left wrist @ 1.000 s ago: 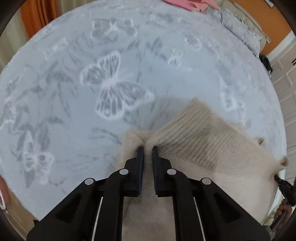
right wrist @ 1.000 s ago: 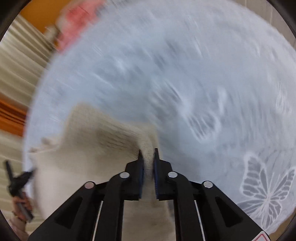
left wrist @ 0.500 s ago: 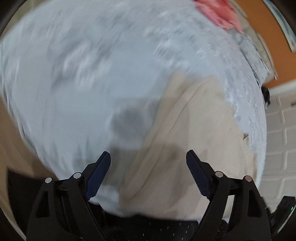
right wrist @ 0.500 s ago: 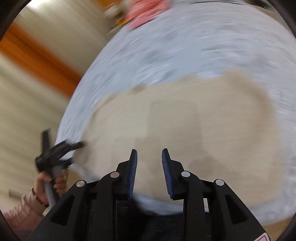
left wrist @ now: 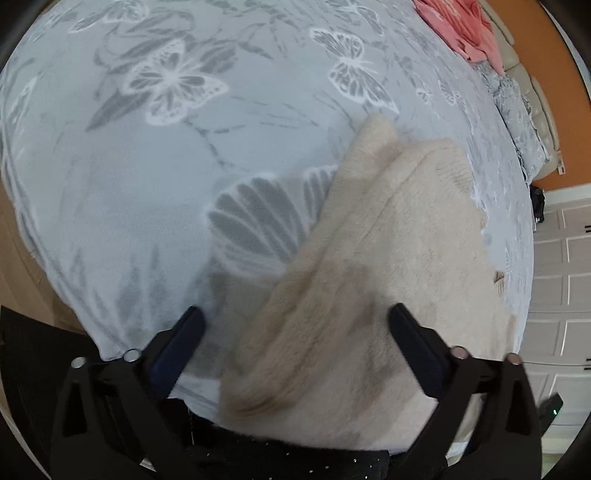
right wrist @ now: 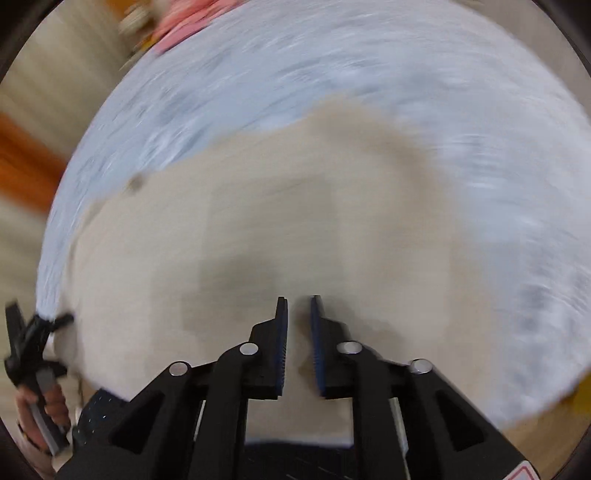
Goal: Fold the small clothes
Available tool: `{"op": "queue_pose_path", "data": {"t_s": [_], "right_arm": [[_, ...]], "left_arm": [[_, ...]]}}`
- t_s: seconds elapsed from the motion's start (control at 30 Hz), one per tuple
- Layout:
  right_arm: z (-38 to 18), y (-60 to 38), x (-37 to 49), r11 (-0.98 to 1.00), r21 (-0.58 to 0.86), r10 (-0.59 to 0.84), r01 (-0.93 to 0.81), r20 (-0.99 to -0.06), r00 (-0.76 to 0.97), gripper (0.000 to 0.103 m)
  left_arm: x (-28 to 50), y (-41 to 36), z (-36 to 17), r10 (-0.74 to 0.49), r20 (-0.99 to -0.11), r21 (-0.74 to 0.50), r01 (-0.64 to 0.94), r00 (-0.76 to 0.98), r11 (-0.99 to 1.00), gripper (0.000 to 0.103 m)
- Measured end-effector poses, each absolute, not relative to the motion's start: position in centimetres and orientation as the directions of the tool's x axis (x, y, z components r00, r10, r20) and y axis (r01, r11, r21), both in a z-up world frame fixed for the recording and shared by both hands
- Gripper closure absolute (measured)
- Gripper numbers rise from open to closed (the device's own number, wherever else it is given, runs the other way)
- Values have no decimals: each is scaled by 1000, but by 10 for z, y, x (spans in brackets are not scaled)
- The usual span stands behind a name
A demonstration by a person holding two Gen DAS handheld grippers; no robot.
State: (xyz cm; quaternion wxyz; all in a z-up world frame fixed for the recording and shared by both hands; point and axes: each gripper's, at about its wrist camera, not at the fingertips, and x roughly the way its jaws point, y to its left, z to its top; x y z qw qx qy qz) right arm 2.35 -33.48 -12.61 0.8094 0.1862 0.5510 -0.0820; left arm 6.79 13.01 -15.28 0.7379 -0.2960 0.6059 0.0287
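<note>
A cream knit garment (left wrist: 388, 266) lies folded on the butterfly-print bedspread (left wrist: 147, 166), near the bed's near edge. My left gripper (left wrist: 295, 328) is wide open above its near end and holds nothing. In the blurred right wrist view the same cream garment (right wrist: 295, 203) fills the middle. My right gripper (right wrist: 298, 314) hovers over it with the jaws a narrow gap apart and nothing between them. The left gripper (right wrist: 33, 339) shows at that view's left edge, in a hand.
A pink garment (left wrist: 465, 26) lies at the far side of the bed, also in the right wrist view (right wrist: 184, 22). A grey patterned pillow (left wrist: 517, 122) lies at the far right. White panelled doors (left wrist: 561, 295) stand to the right. Wood floor (left wrist: 14, 258) borders the bed.
Both grippers let go of the cream garment's folded edge and drew back toward the bed's near edge. The left opened wide, the right only slightly. The garment now lies flat.
</note>
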Motion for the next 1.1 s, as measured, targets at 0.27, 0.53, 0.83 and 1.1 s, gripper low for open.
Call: {"op": "queue_pose_path", "data": {"t_s": [0.27, 0.53, 0.83, 1.1], "right_arm": [[-124, -232, 71, 957, 285, 245, 56, -898, 366, 96], [-185, -205, 115, 959, 276, 255, 58, -937, 239, 103], [-190, -218, 111, 933, 349, 319, 86, -914, 251, 103], [-151, -325, 56, 747, 622, 481, 237, -750, 453, 92]], "left_arm": [[71, 124, -141, -336, -880, -452, -380, 334, 807, 72], [62, 125, -78, -512, -752, -644, -293, 416, 707, 90], [61, -8, 8, -681, -622, -726, 38, 387, 686, 90], [79, -134, -1, -686, -685, -659, 193, 244, 727, 90]]}}
